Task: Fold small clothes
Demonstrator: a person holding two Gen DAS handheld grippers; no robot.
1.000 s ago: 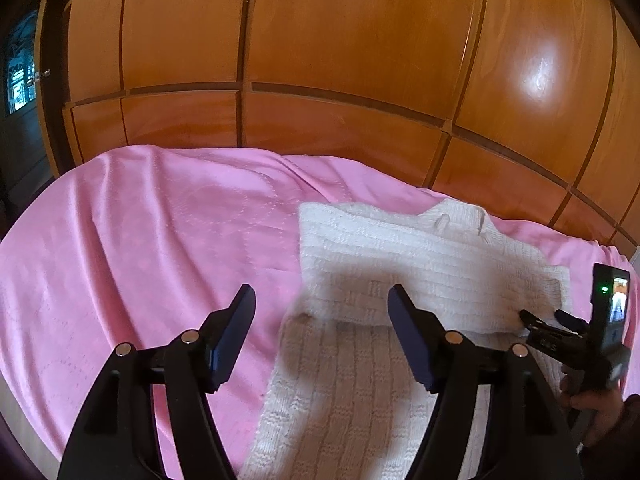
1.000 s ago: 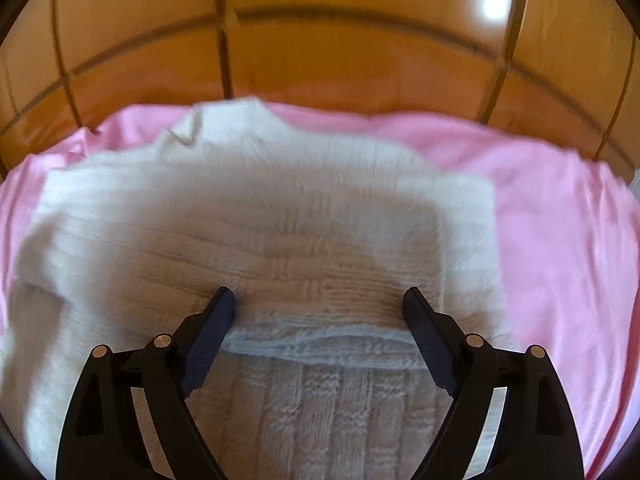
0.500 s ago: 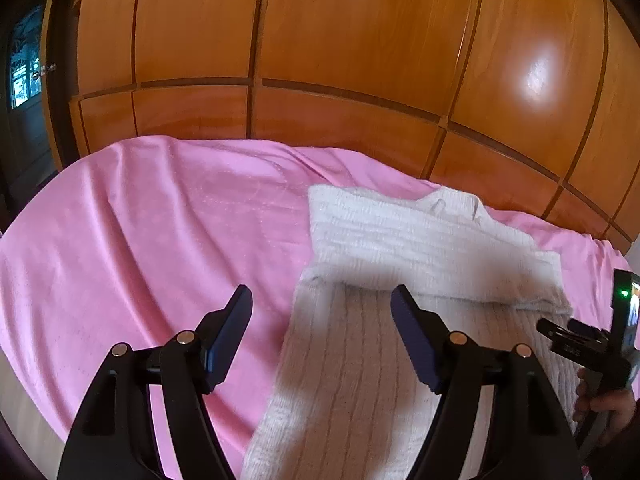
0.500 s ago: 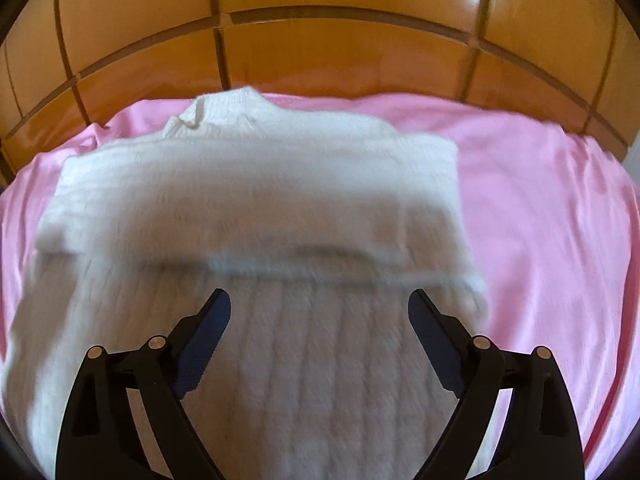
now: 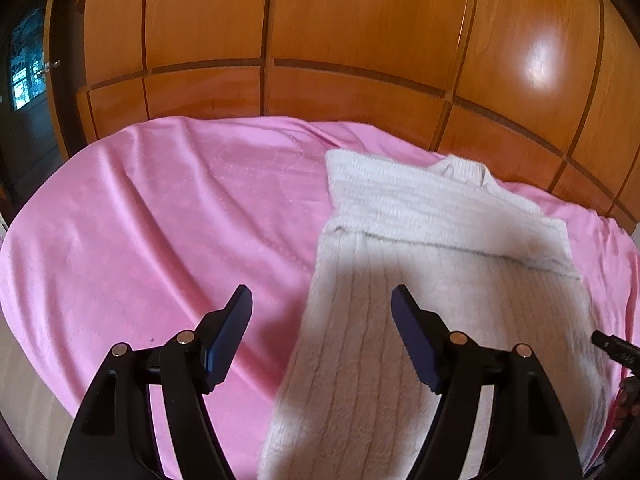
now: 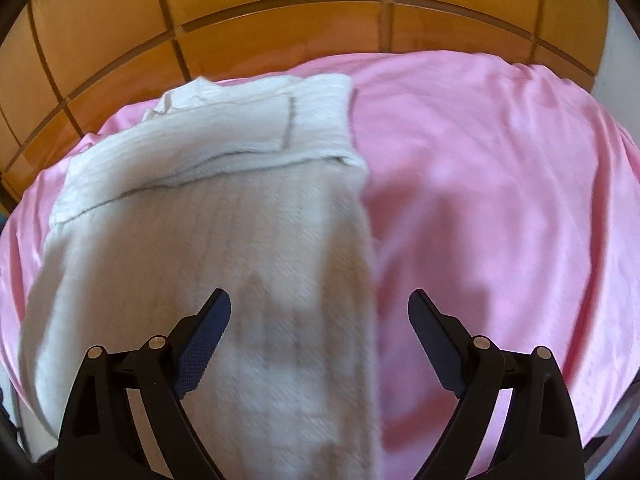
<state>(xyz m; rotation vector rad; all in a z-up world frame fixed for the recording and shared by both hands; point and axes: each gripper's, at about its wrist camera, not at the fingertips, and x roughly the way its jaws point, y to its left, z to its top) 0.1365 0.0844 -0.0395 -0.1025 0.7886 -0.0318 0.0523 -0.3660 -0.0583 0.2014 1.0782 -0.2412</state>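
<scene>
A white knitted sweater (image 5: 424, 280) lies flat on the pink sheet (image 5: 160, 232), collar toward the wooden wall, with its sleeves folded across the chest. It also shows in the right wrist view (image 6: 208, 240). My left gripper (image 5: 322, 336) is open and empty, hovering over the sweater's left edge near the hem. My right gripper (image 6: 320, 336) is open and empty, hovering over the sweater's right edge. A bit of the right gripper shows at the left wrist view's right edge (image 5: 612, 348).
The pink sheet (image 6: 500, 200) covers the whole bed. A glossy wooden panelled wall (image 5: 360, 40) stands right behind the bed. A dark doorway (image 5: 28, 80) is at the far left. The bed's front edge runs just below the grippers.
Both grippers have pulled back from the folded sleeves toward the sweater's hem and moved apart, the right one swinging to the sweater's right edge. Both stayed open.
</scene>
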